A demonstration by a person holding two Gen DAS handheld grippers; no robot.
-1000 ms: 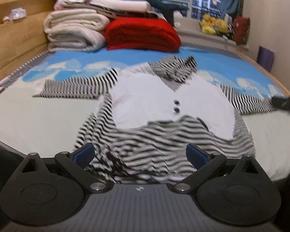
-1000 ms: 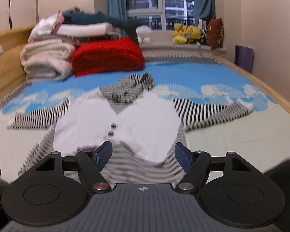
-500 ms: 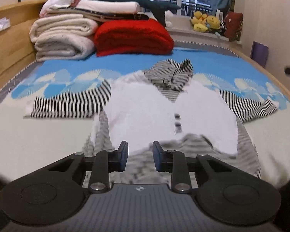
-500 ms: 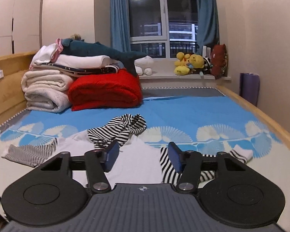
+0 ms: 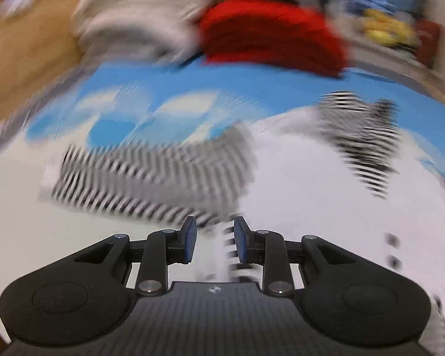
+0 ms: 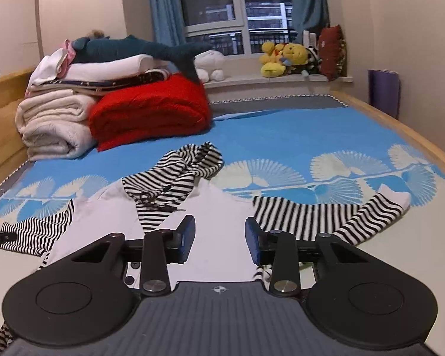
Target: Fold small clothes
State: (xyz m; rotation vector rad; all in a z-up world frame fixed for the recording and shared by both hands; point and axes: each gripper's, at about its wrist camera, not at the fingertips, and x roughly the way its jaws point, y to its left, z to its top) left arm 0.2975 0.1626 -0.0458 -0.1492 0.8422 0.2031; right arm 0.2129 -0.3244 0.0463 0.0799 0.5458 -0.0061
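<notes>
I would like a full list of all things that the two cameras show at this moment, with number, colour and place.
Hooded garment: one, white body, black-and-white striped hood and sleeves, spread flat on the bed.
Bed cover: one, blue with white fan pattern.
Red blanket: one, folded, far left of the bed.
Cream blankets: a folded stack, beside the red blanket.
Shark plush: one, dark teal, on top of the stack.
Yellow plush toys: a few, on the windowsill.
Curtains: blue, both sides of the window.
Left hand-held gripper: one, black, blue pads, jaws narrow, striped cloth between them.
Right hand-held gripper: one, black, open over the white body.
</notes>
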